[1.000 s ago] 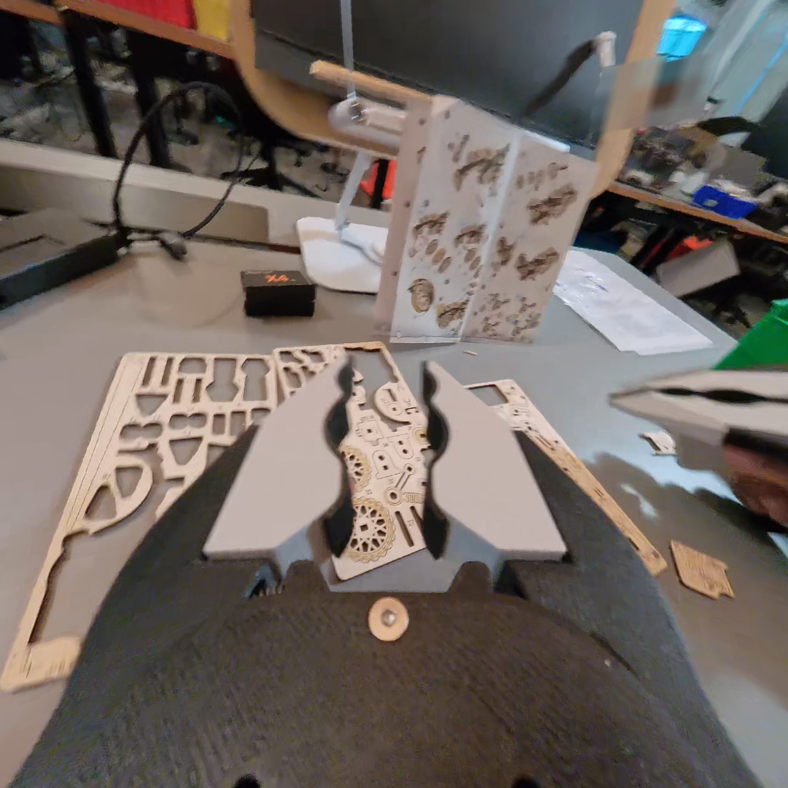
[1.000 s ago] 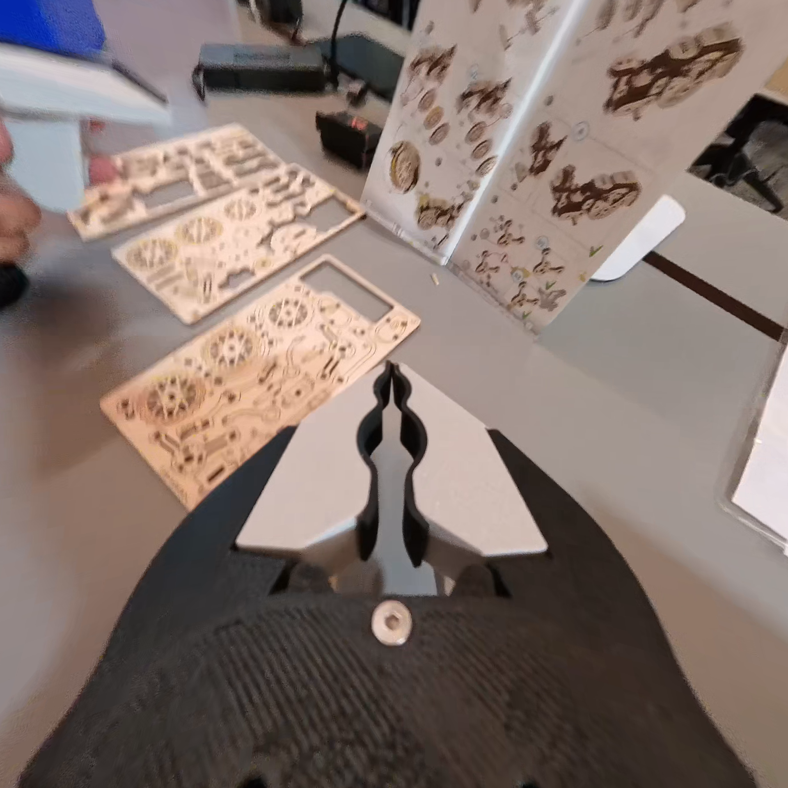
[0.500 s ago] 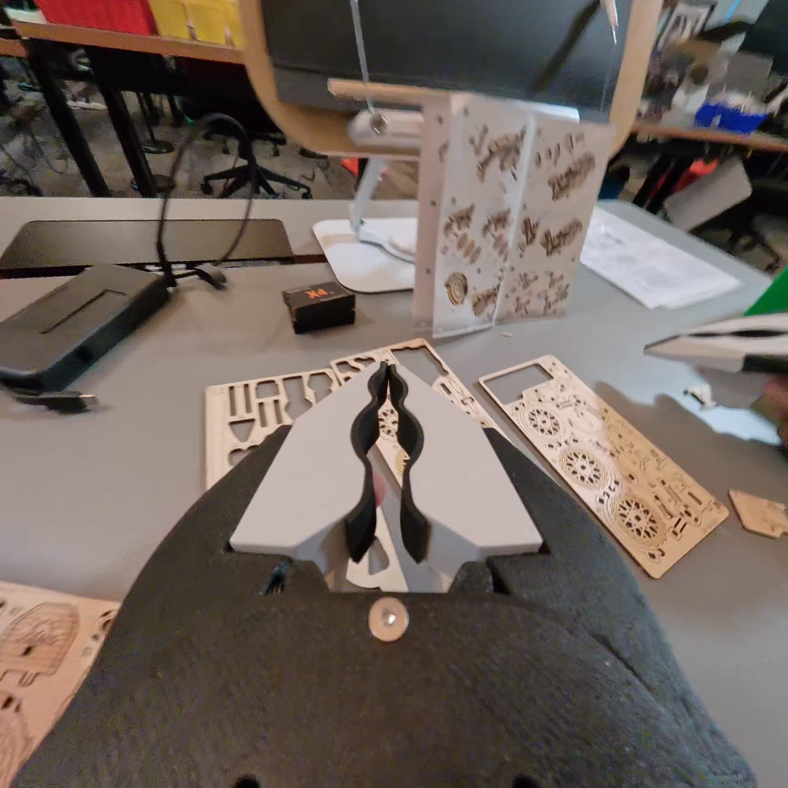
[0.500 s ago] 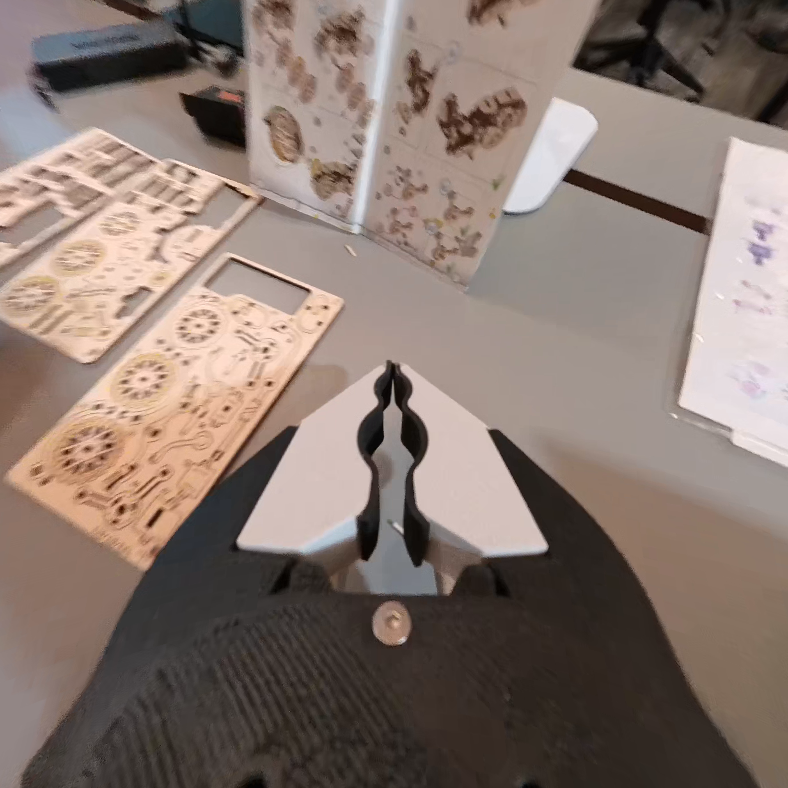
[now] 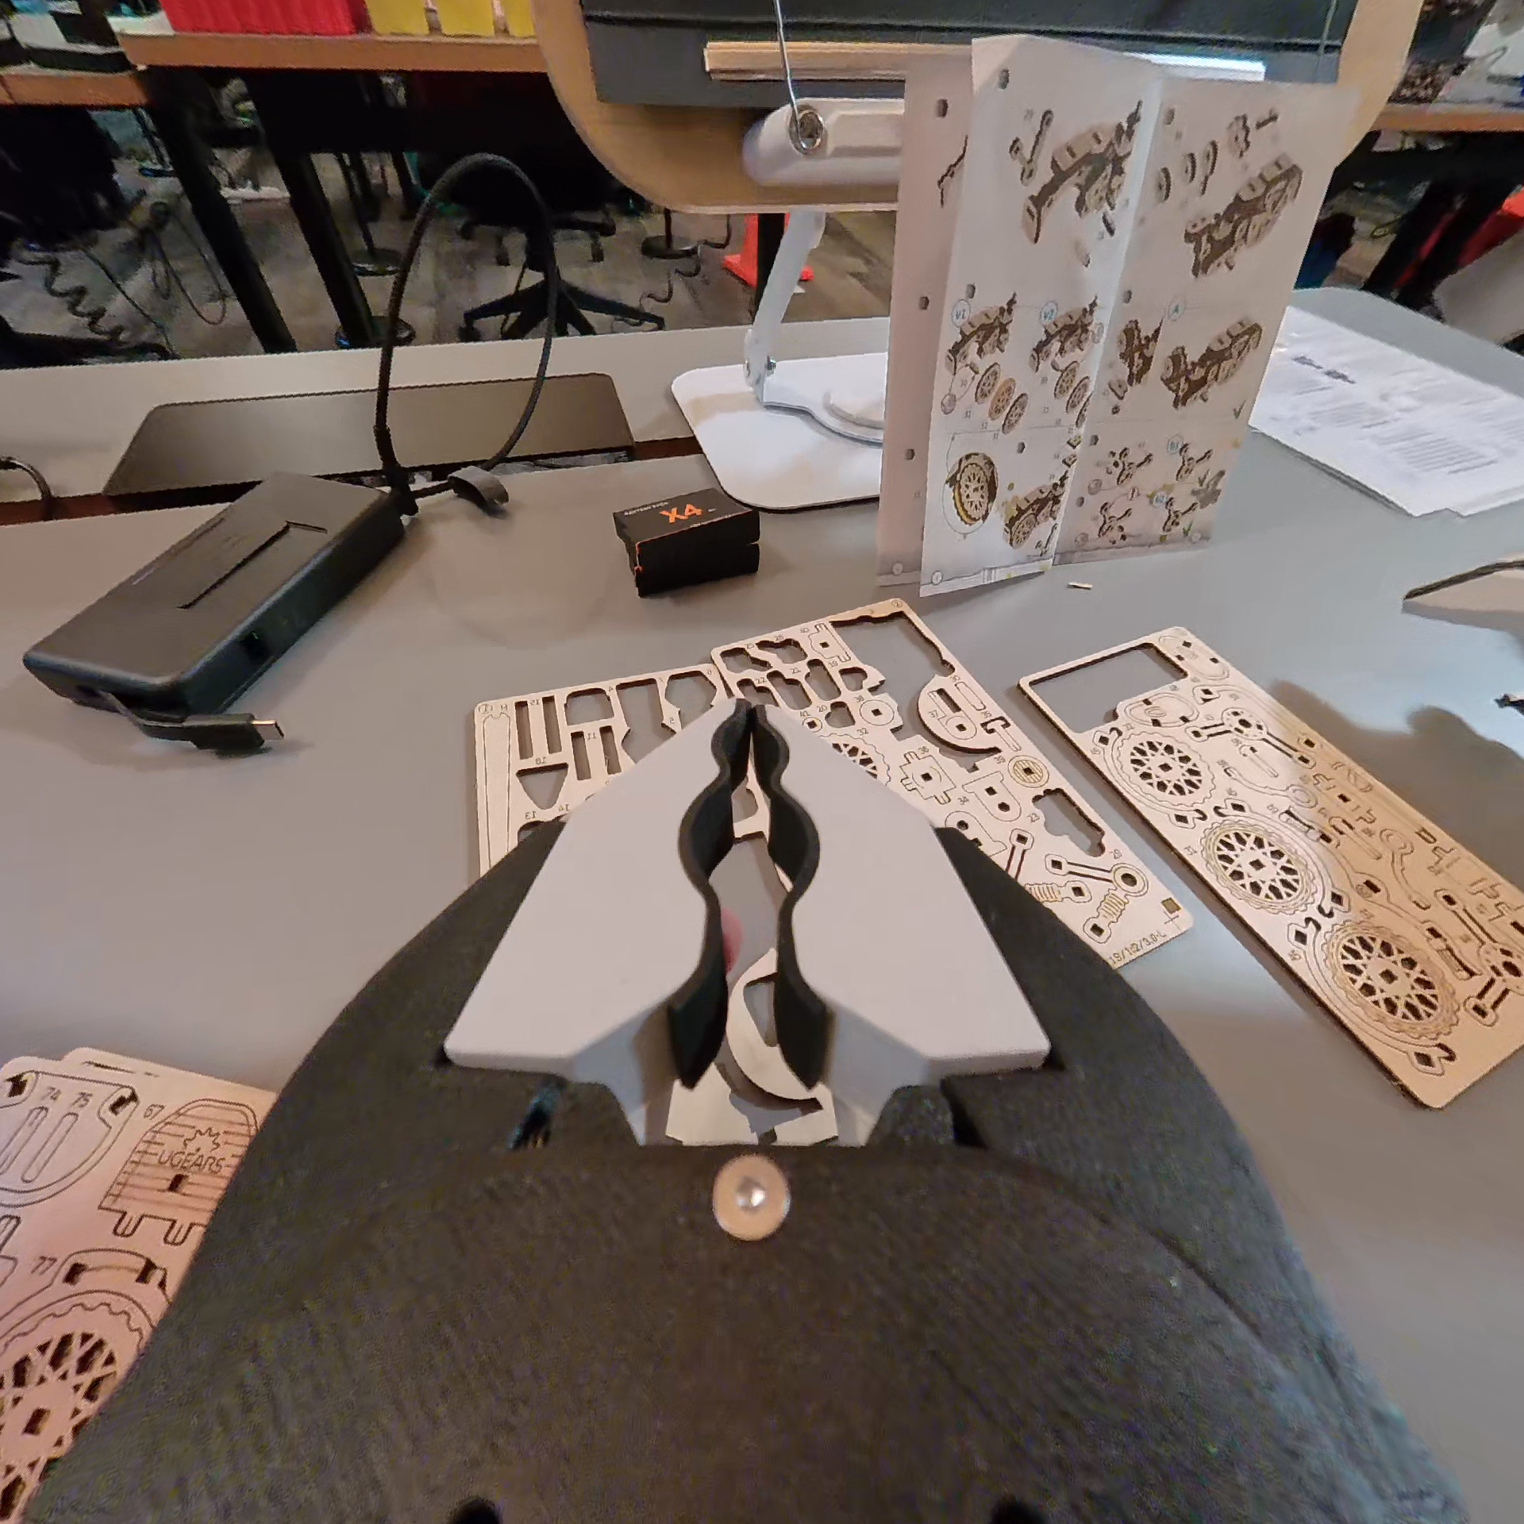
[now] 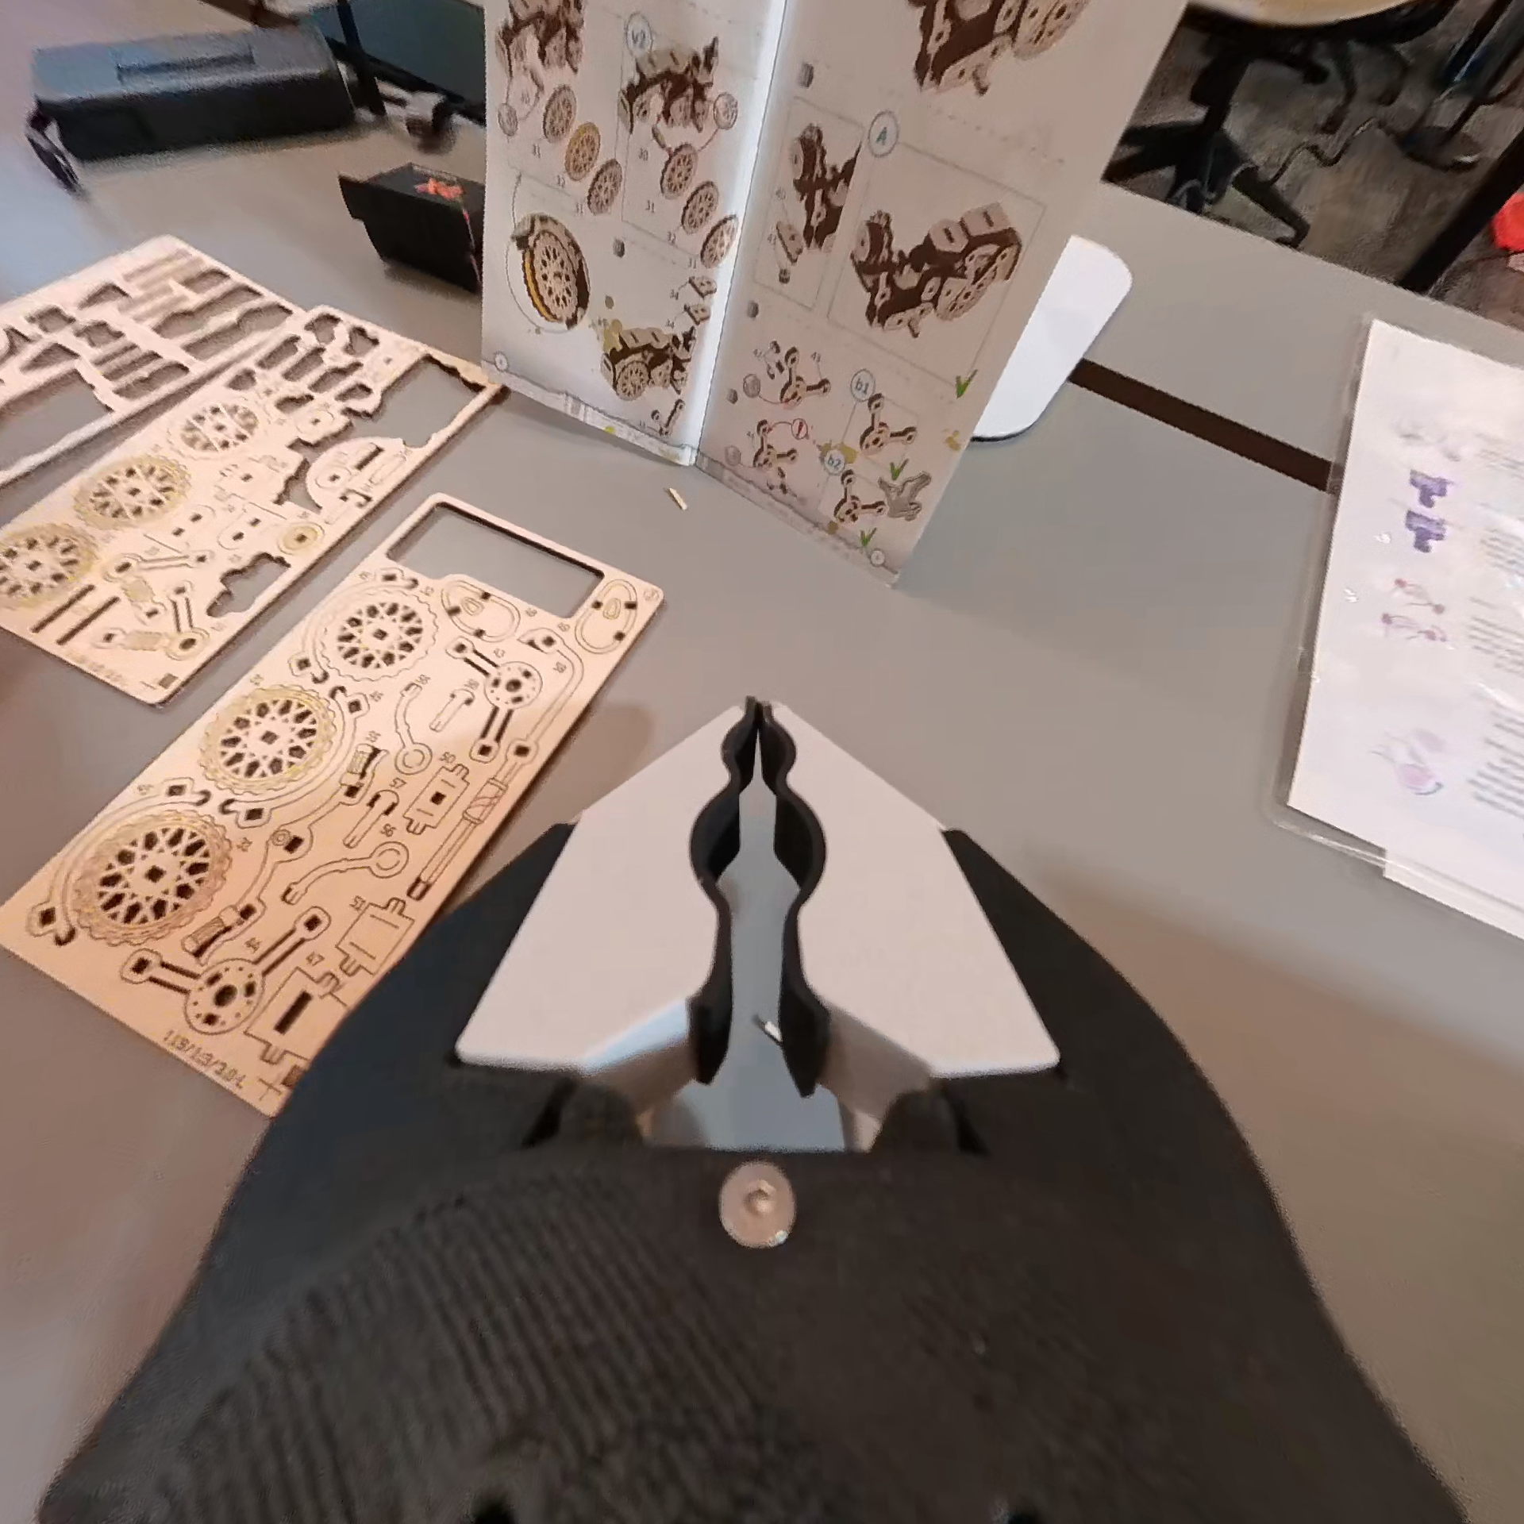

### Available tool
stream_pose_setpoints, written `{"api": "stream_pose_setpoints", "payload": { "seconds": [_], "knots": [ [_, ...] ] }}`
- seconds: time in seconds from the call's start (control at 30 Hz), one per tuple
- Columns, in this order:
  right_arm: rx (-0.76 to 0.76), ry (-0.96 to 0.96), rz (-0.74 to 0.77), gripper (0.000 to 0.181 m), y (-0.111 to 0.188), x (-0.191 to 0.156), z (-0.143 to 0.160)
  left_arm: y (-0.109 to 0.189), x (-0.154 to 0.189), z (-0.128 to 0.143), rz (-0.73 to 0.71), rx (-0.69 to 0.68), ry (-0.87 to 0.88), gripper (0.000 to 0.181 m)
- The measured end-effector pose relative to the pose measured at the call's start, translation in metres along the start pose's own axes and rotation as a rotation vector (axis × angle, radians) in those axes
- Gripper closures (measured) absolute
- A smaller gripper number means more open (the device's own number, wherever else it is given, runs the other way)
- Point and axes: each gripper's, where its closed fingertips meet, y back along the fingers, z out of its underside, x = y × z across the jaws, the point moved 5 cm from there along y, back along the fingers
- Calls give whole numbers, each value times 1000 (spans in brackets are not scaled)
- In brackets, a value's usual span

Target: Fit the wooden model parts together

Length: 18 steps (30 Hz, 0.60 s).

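Three laser-cut wooden sheets lie flat on the grey table (image 5: 247, 866). In the left wrist view these are a mostly emptied frame sheet (image 5: 569, 742), a middle sheet (image 5: 957, 767) and a wheel sheet (image 5: 1286, 858). My left gripper (image 5: 750, 713) is shut above the near ends of the first two, with nothing visible at its tips. The right wrist view shows the wheel sheet (image 6: 330, 783), the middle sheet (image 6: 206, 511) and the frame sheet (image 6: 107, 330). My right gripper (image 6: 754, 709) is shut and empty over bare table right of the wheel sheet. Its tip (image 5: 1476, 594) shows at the left view's right edge.
A folded instruction booklet (image 5: 1097, 330) stands behind the sheets. Nearby are a small black box (image 5: 684, 536), a black device with a cable (image 5: 214, 594) and a white monitor base (image 5: 783, 429). Another wooden sheet (image 5: 99, 1196) lies near left. A laminated page (image 6: 1418, 618) lies right. My hands' fingertips stand some 25 centimetres from each other.
My left gripper was open over the middle sheet and has shut and drawn back. My right gripper has stayed shut and swung to the right, away from the sheets.
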Motion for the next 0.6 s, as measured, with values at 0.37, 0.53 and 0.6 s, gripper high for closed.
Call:
{"api": "stream_pose_setpoints", "payload": {
  "seconds": [0.37,0.53,0.6],
  "knots": [
    [65,65,-39,181,10,-12,-3,-1,-4,0,-40,-6,18,181],
    [77,38,-48,181,14,-11,-3,-1,-9,1,-32,-13,67,181],
    [73,16,-59,181,13,-9,-2,-2,-10,2,-35,-18,76,181]
  ]
}}
